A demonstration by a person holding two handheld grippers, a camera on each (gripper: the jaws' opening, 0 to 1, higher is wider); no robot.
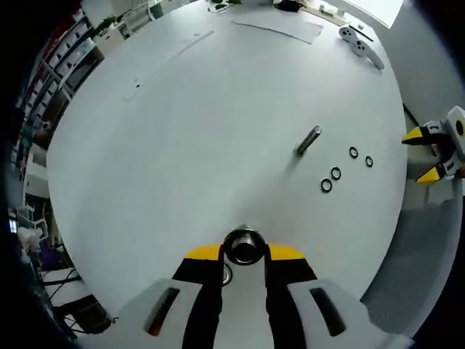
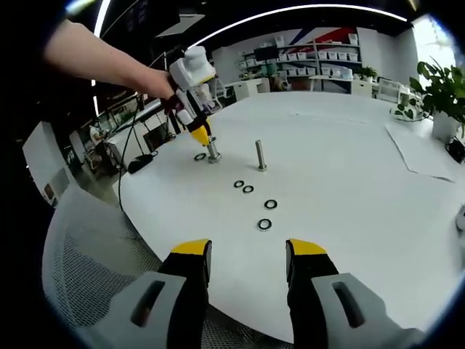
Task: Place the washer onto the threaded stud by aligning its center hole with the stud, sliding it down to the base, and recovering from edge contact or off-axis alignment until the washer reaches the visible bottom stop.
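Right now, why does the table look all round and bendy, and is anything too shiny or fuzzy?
In the left gripper view, the fisheye lens bulges the white table into a dome; the stud throws a soft, faint shadow. In the right gripper view, the table edge curves too, ceiling light strips glare brightly, and the far shelves look small but fairly sharp.

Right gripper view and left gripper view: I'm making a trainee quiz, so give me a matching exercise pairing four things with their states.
Things:
1. threaded stud
2. left gripper
3. right gripper
4. four loose washers

States:
a. jaws apart, holding nothing
b. lying flat near the stud
c. standing upright on the table
d. closed on a short metal cylinder

Pairs: 1-c; 2-d; 3-a; 4-b.
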